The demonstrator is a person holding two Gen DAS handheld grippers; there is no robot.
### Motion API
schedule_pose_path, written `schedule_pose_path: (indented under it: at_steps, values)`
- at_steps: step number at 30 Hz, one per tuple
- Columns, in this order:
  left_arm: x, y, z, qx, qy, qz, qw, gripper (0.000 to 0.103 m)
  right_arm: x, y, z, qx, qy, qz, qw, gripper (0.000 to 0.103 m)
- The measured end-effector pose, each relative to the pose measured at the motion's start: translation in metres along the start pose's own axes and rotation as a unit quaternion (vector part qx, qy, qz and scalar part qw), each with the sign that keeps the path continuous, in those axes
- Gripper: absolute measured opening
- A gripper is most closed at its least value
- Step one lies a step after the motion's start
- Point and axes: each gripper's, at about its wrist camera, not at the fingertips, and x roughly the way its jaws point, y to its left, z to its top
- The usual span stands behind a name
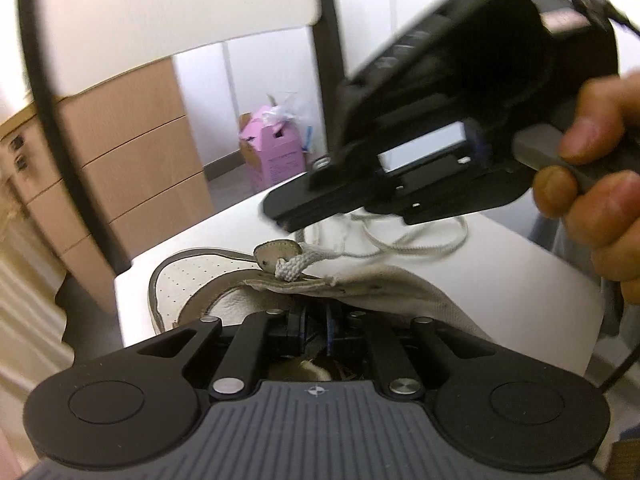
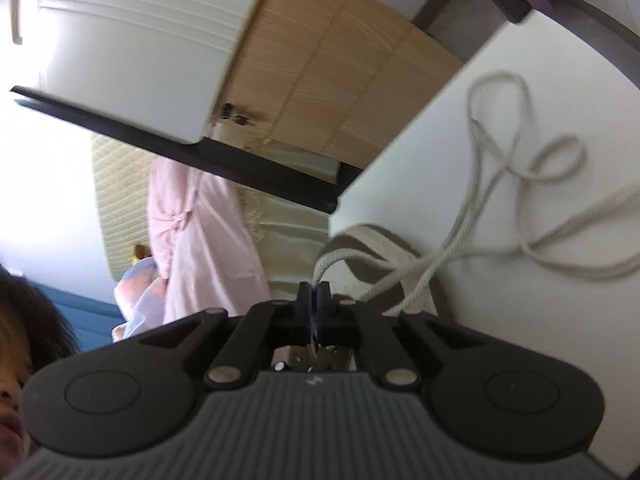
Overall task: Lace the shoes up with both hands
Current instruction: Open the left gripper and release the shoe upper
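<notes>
A white and beige shoe (image 1: 200,280) lies on the white table (image 1: 500,248), its perforated toe pointing away to the left. My left gripper (image 1: 315,320) is nearly closed on the edge of the shoe's eyelet flap. A thick white lace (image 1: 290,268) comes up through an eyelet just beyond it. My right gripper (image 1: 280,220), held by a hand (image 1: 592,184), hovers just above that eyelet, pointing left. In the right wrist view the right gripper (image 2: 316,292) is shut on the lace (image 2: 460,256), which trails in loose loops over the table (image 2: 420,160) past the shoe (image 2: 384,244).
A wooden drawer unit (image 1: 132,168) and a pink box (image 1: 272,152) stand on the floor beyond the table. A black chair frame (image 1: 60,120) curves along the left. A pink garment (image 2: 200,232) hangs past the table edge, and a person's head is at the lower left.
</notes>
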Motion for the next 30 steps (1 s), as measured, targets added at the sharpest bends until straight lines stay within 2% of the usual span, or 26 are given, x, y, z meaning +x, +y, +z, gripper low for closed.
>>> schedule_pose_path:
  at_steps: [4, 7, 8, 9, 10, 14, 18, 22, 23, 30]
  values:
    - [-0.025, 0.015, -0.002, -0.047, -0.016, 0.014, 0.9987, 0.013, -0.003, -0.002, 0.002, -0.002, 0.005, 0.017, 1.0, 0.003]
    - [-0.041, 0.021, -0.003, -0.067, -0.038, 0.009, 0.997, 0.015, -0.007, 0.002, 0.0, -0.009, 0.004, 0.039, 0.999, 0.003]
    - [-0.044, 0.023, -0.004, -0.072, -0.044, 0.011, 0.9964, 0.02, -0.009, 0.005, -0.001, -0.014, 0.002, 0.051, 0.999, 0.003]
    - [-0.049, 0.024, -0.005, -0.078, -0.047, 0.017, 0.9957, 0.037, -0.011, 0.006, -0.001, -0.021, 0.0, 0.051, 0.998, 0.003]
    - [-0.056, 0.022, -0.01, -0.084, -0.054, 0.022, 0.9948, 0.047, -0.012, 0.008, -0.002, -0.027, -0.001, 0.051, 0.998, 0.003]
    - [-0.072, 0.02, -0.004, -0.105, -0.103, 0.008, 0.9891, 0.046, -0.01, 0.007, -0.004, -0.012, 0.013, 0.077, 0.997, 0.003]
    - [-0.067, 0.016, 0.01, -0.115, -0.122, -0.017, 0.9857, 0.032, -0.008, 0.01, -0.006, -0.019, 0.022, 0.075, 0.997, 0.004]
    - [-0.067, 0.008, 0.015, -0.106, -0.122, -0.024, 0.9866, 0.005, -0.009, 0.009, -0.005, -0.012, 0.024, 0.082, 0.996, 0.004]
    - [-0.065, 0.008, 0.015, -0.104, -0.121, -0.025, 0.9868, 0.002, -0.01, 0.008, -0.005, -0.008, 0.025, 0.086, 0.996, 0.004]
    - [-0.069, 0.004, 0.015, -0.096, -0.132, -0.023, 0.9863, 0.0, -0.012, 0.001, -0.004, 0.02, 0.022, 0.099, 0.995, 0.005]
